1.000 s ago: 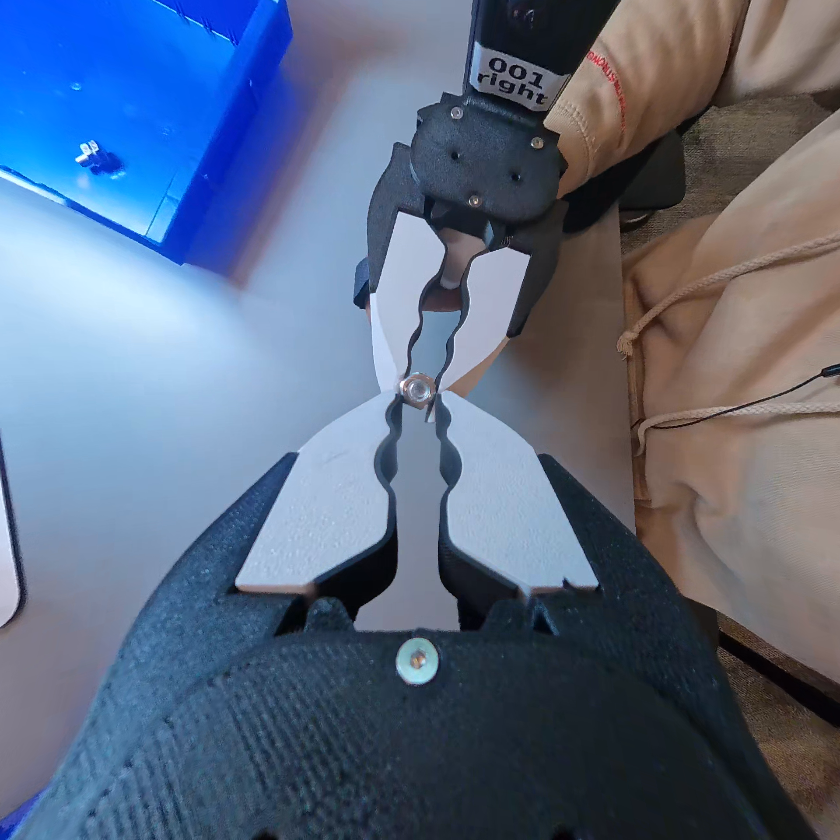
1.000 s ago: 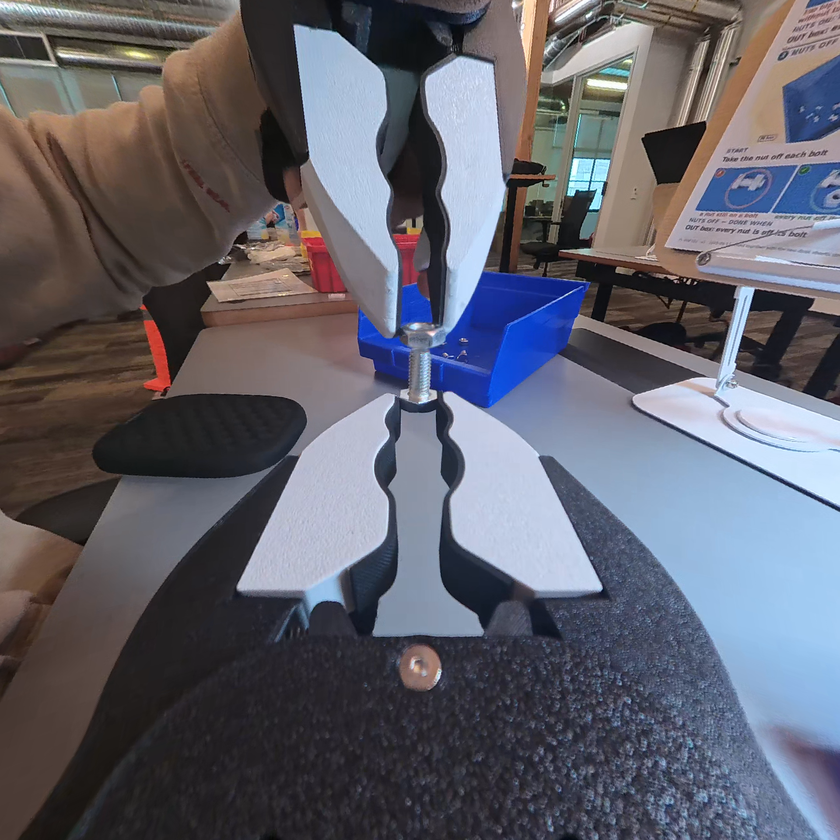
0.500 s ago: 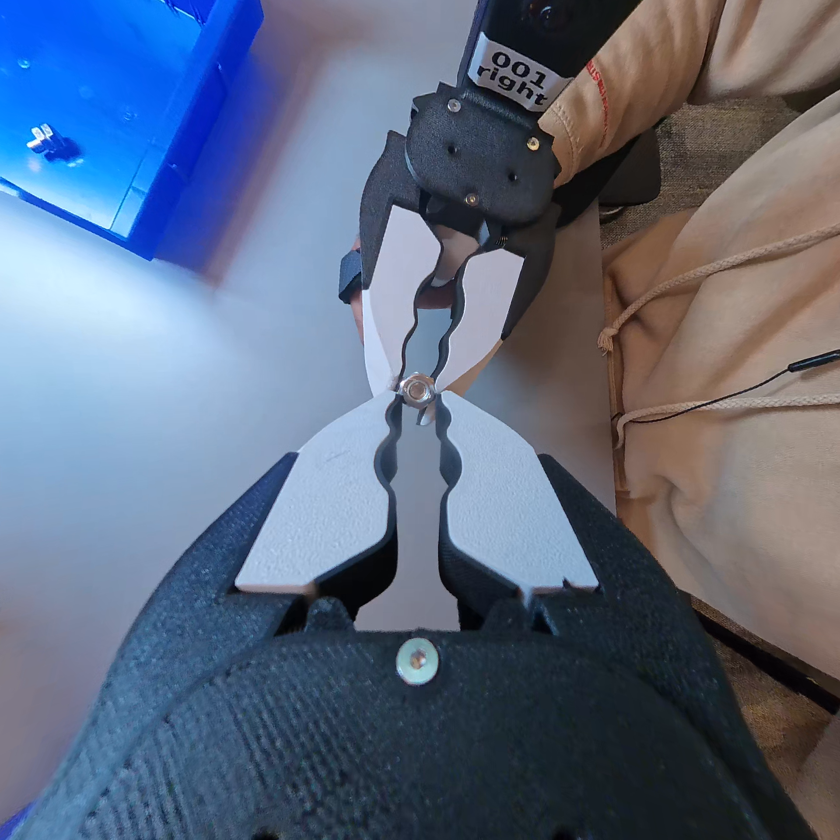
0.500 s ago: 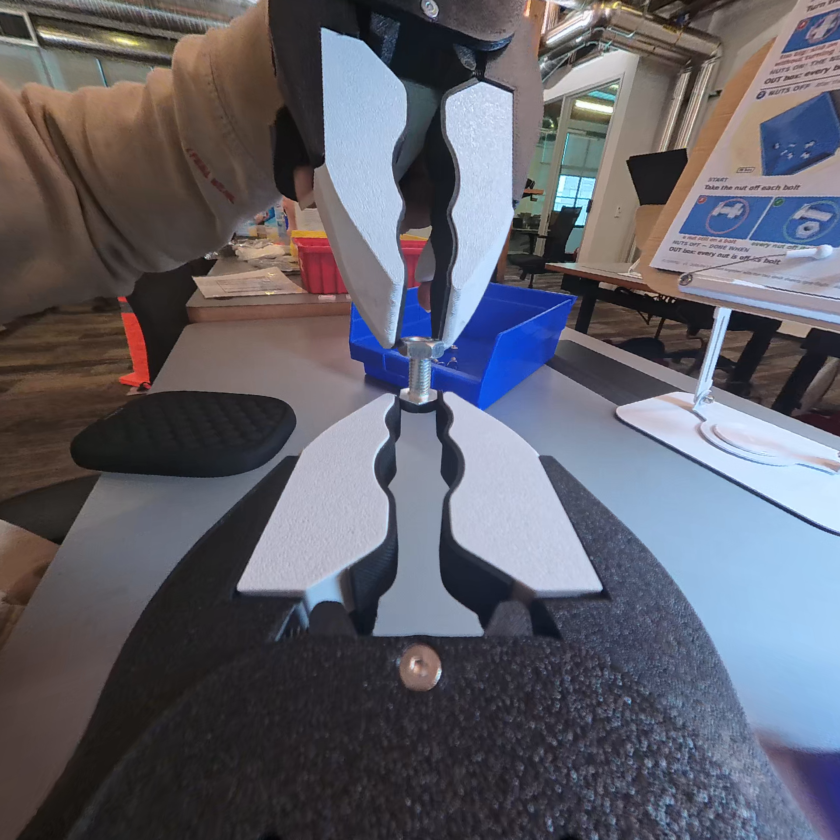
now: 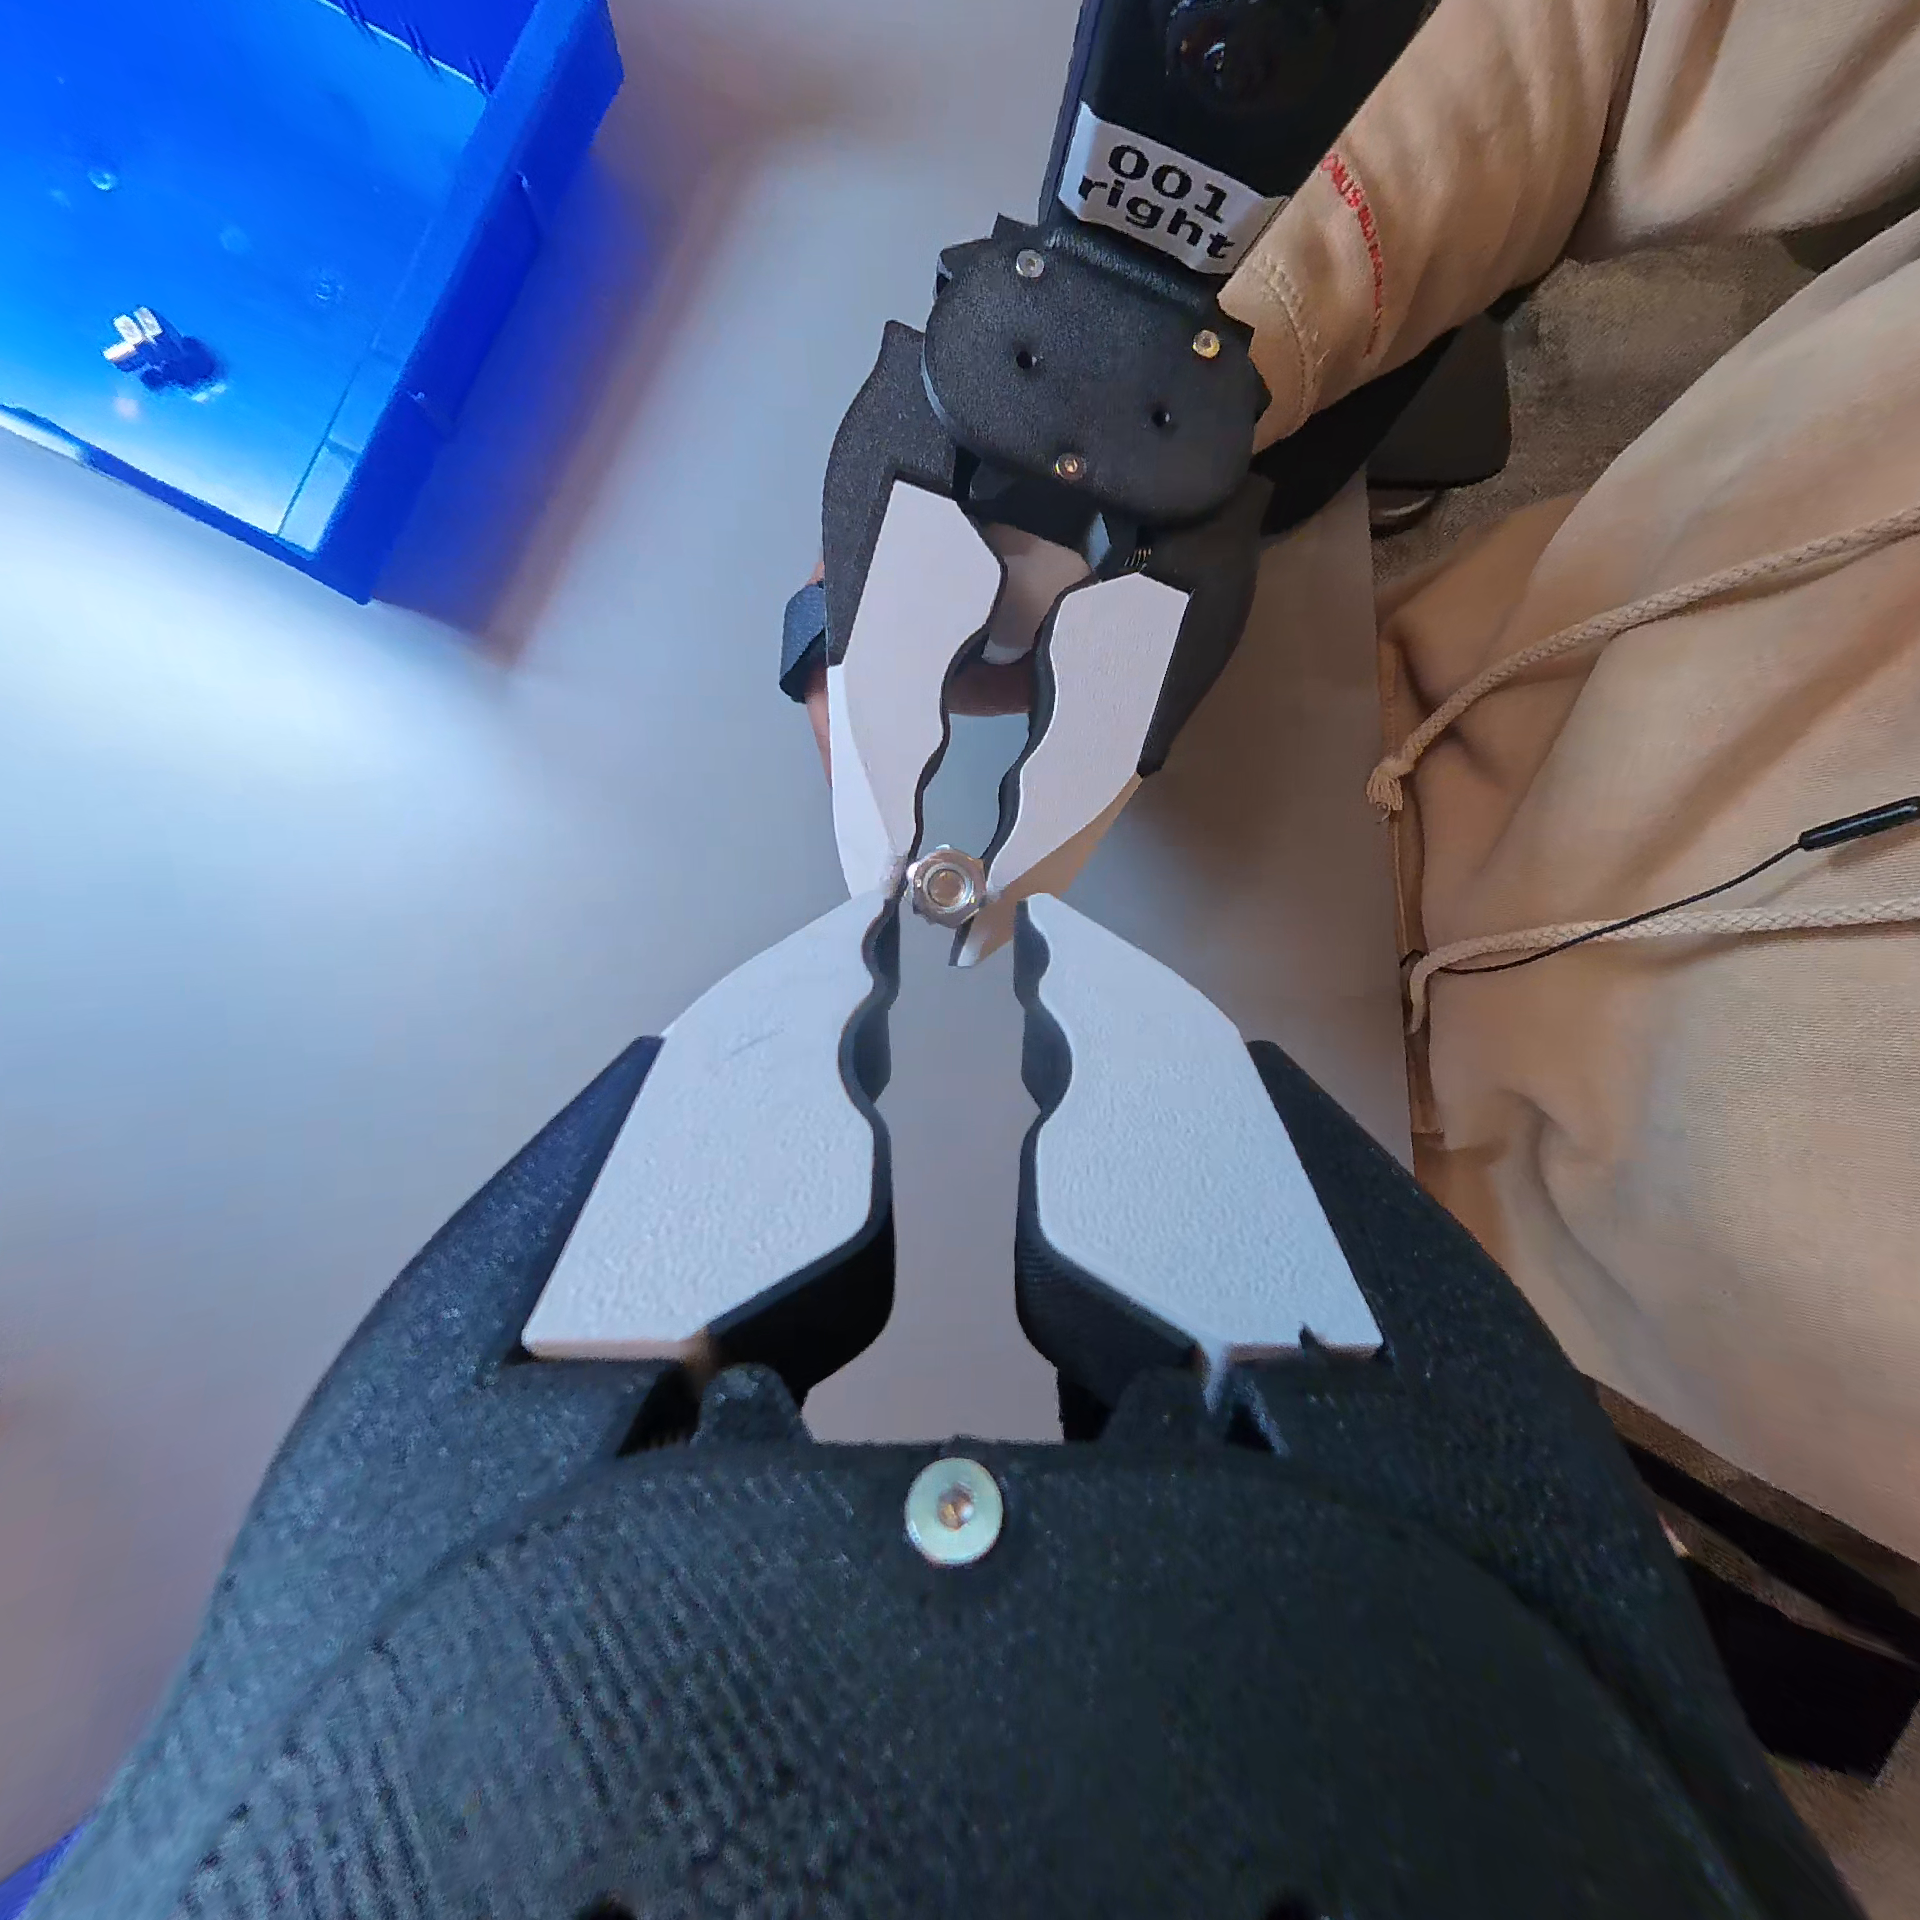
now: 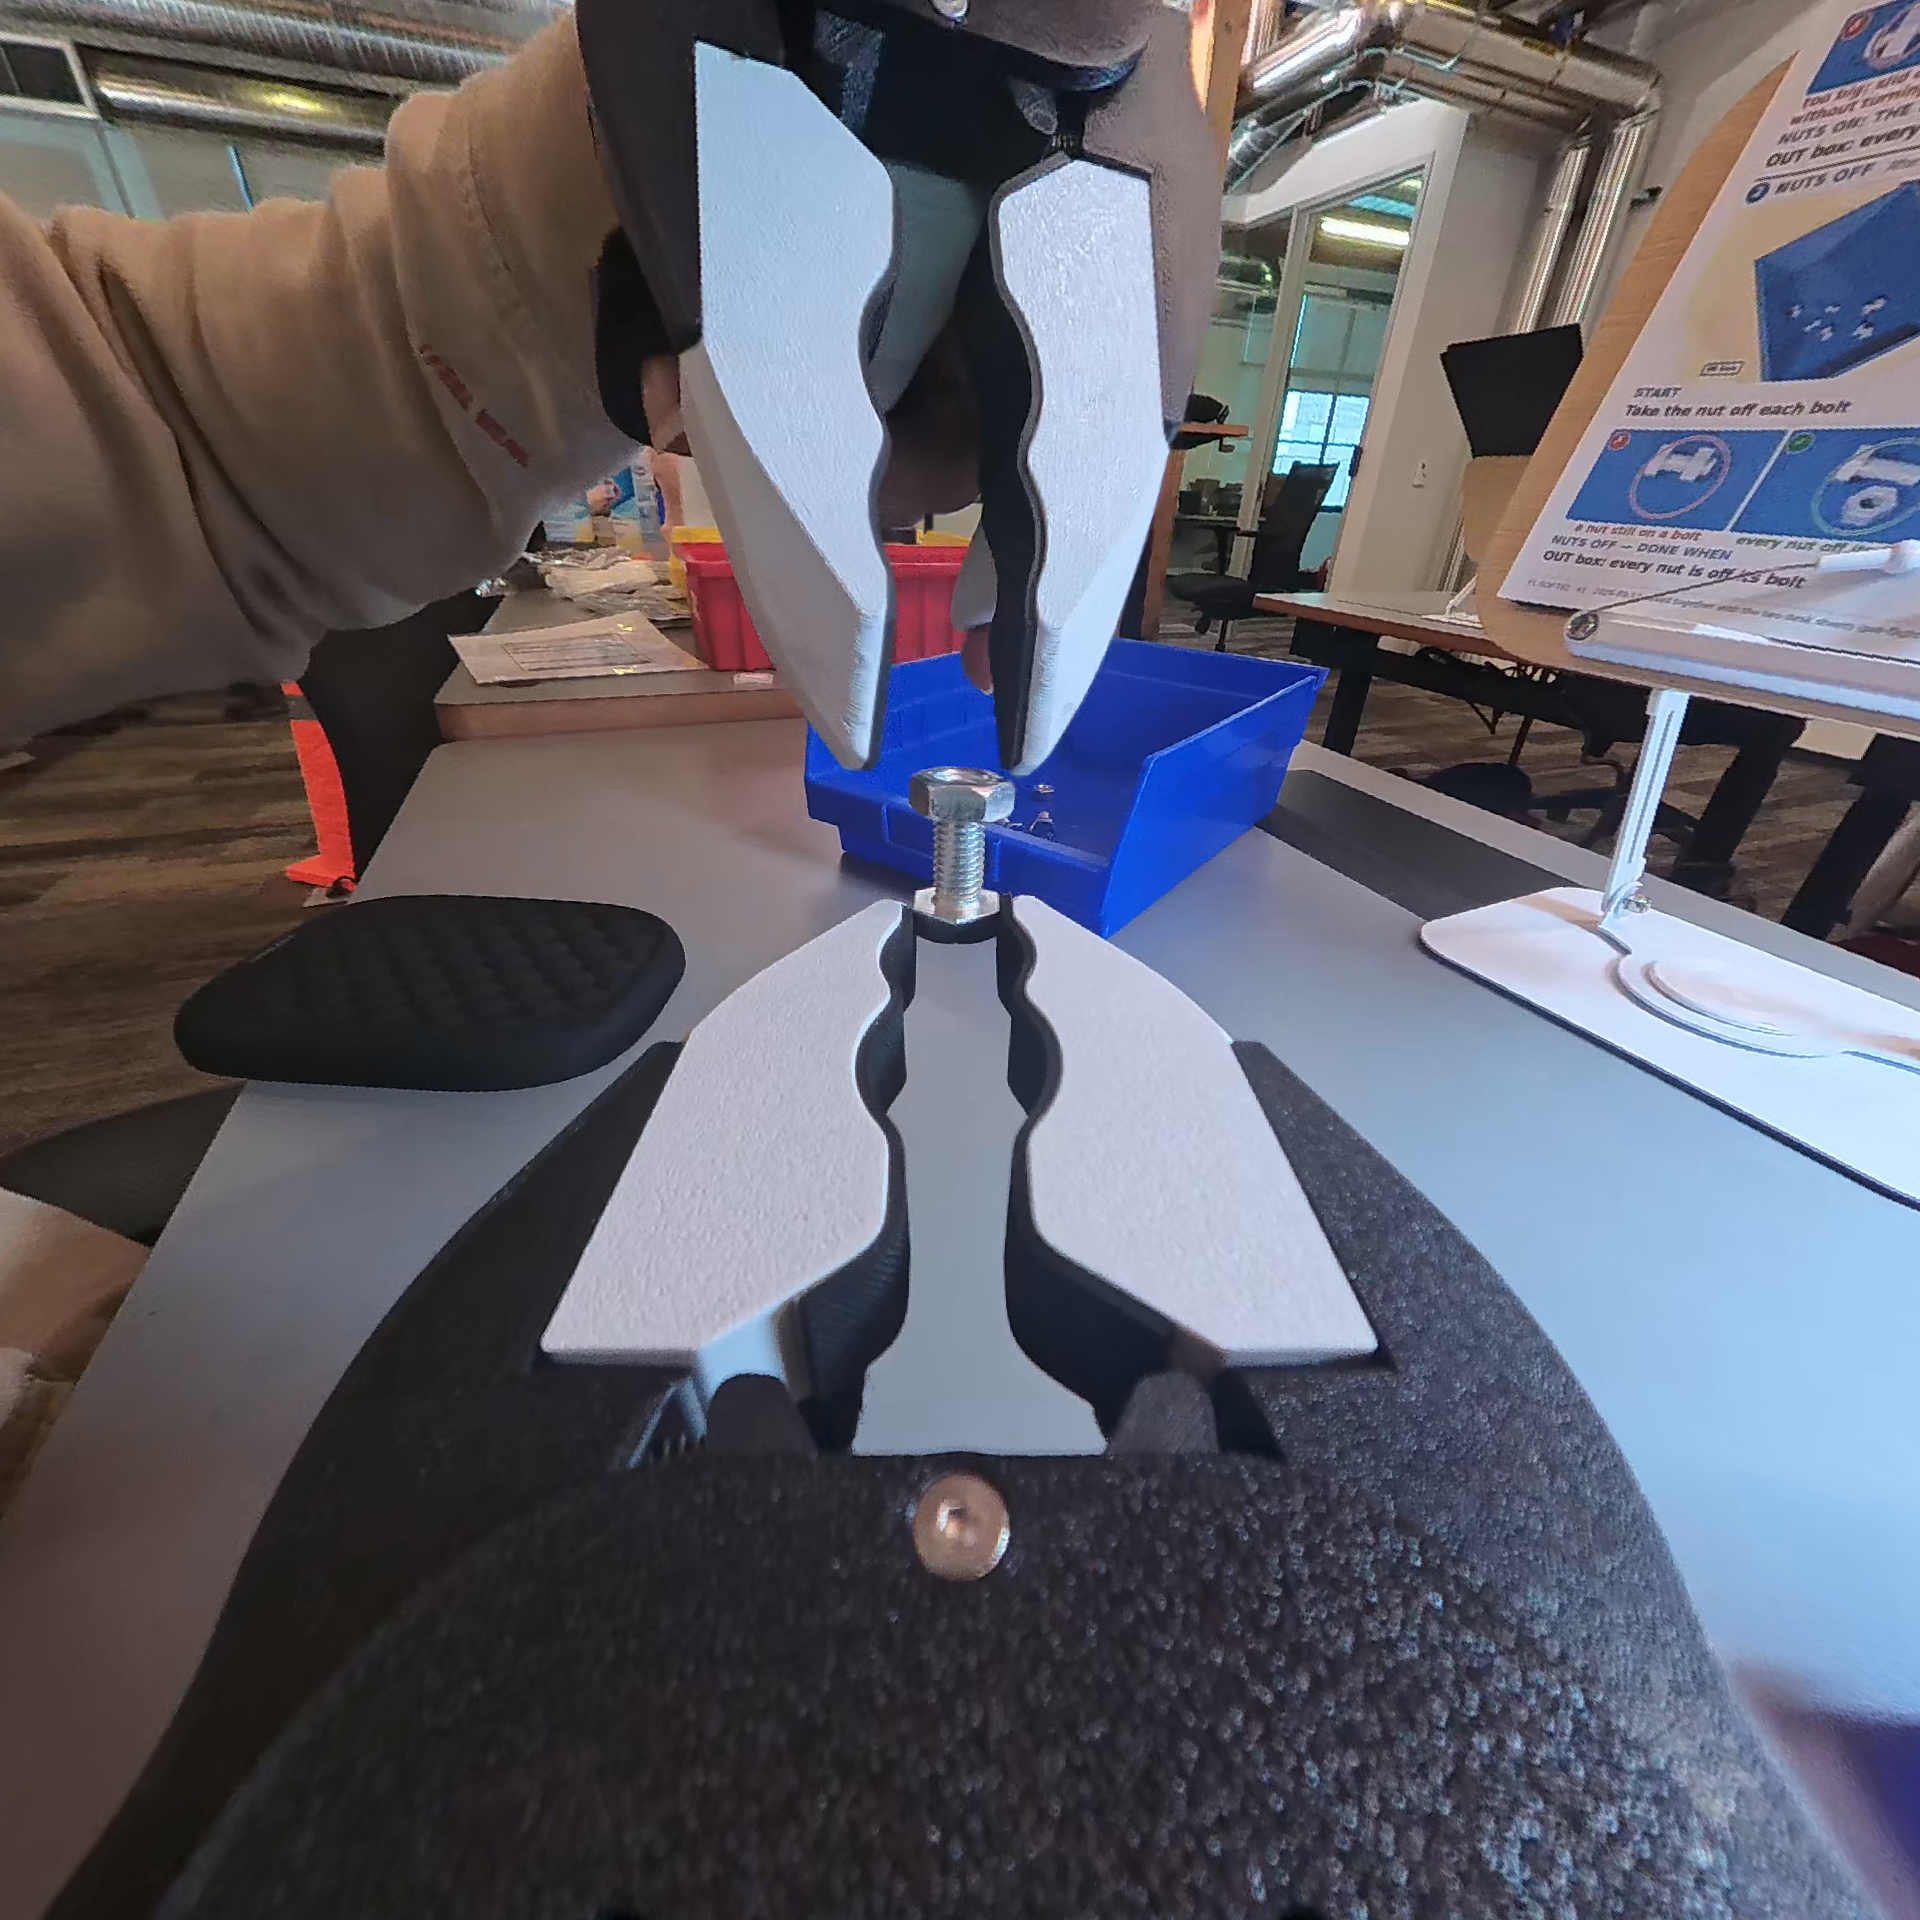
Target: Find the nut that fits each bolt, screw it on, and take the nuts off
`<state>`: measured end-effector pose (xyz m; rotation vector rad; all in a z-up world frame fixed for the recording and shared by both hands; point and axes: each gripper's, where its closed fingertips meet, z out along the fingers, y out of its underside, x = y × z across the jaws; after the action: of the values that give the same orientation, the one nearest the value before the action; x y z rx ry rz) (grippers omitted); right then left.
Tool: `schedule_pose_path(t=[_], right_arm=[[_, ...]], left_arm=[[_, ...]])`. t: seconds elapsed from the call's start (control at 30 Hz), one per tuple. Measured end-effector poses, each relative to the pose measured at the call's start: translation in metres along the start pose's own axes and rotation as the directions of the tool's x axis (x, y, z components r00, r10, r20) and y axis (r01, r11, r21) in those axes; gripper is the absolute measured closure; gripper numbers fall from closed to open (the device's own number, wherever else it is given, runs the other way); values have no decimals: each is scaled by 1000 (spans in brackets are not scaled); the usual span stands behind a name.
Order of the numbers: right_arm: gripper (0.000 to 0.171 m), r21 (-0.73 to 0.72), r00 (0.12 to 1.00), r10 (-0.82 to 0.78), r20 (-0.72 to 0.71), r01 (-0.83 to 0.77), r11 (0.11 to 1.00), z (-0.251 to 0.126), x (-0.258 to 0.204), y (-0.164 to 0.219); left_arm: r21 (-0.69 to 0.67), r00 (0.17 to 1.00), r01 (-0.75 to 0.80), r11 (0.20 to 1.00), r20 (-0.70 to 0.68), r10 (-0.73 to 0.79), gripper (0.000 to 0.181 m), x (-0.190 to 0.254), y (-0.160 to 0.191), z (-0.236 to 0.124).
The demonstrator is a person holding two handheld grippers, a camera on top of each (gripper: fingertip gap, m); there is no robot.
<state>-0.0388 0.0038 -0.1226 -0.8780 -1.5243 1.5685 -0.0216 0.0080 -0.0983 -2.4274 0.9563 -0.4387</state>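
Two hand-held grippers are meeting over a grey table (image 6: 1558,1299), one bolt between them.

1. Right gripper (image 6: 958,916): lying level, its white fingertips pressing together on the lower end of the bolt (image 6: 956,868) and holding it upright above the tabletop.
2. Bolt: threaded shank showing bare between the pinched end and a nut (image 6: 961,796) sitting at its top. From above, the nut is showing a round centre.
3. Left gripper (image 6: 940,753): pointing straight down from above, fingers slightly spread, tips hanging just over the nut with a thin gap and gripping nothing. A tan sleeve (image 6: 260,416) is reaching in behind it.
4. Blue bin (image 6: 1195,790): standing on the table beyond the bolt, with small loose metal hardware (image 5: 135,338) lying inside; nut or bolt, cannot tell.
5. Black padded rest (image 6: 426,987): sitting at the table's left edge.
6. White stand base (image 6: 1558,966): resting at right, carrying a tilted printed instruction sheet (image 6: 1766,364).
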Motion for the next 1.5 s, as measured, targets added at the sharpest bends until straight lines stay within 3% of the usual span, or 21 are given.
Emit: schedule_pose_path(t=[0.17,0.33,0.47,0.73,0.9,1.07,1.23,1.5], right_arm=[[157,12,1000,1,-13,-1,1000,-2,2,-3],[157,28,1000,16,-24,-15,999,-3,5,-7],[157,26,1000,25,-18,-24,999,-1,4,-5],[157,31,999,39,-1,-39,999,1,0,-4],[157,67,998,61,29,-62,996,-1,-1,-10],[157,62,998,59,23,-61,996,0,0,-8],[157,50,1000,11,8,-12,999,2,-2,-6],[157,27,999,-47,-2,47,999,4,-3,-2]], left_arm=[[219,998,2,976,66,-16,155,-1,-11,-6],[494,983,-38,869,176,-57,152,-1,-14,-10],[601,977,-29,799,185,-104,151,-3,-9,-7],[650,974,-22,760,184,-129,155,-9,-3,-3],[699,960,-32,714,219,-172,167,-18,5,-15],[769,979,-10,639,136,-149,158,-4,-1,-12],[773,986,55,632,59,-157,152,-2,-4,-1],[785,988,90,613,6,-152,161,2,-4,3]])
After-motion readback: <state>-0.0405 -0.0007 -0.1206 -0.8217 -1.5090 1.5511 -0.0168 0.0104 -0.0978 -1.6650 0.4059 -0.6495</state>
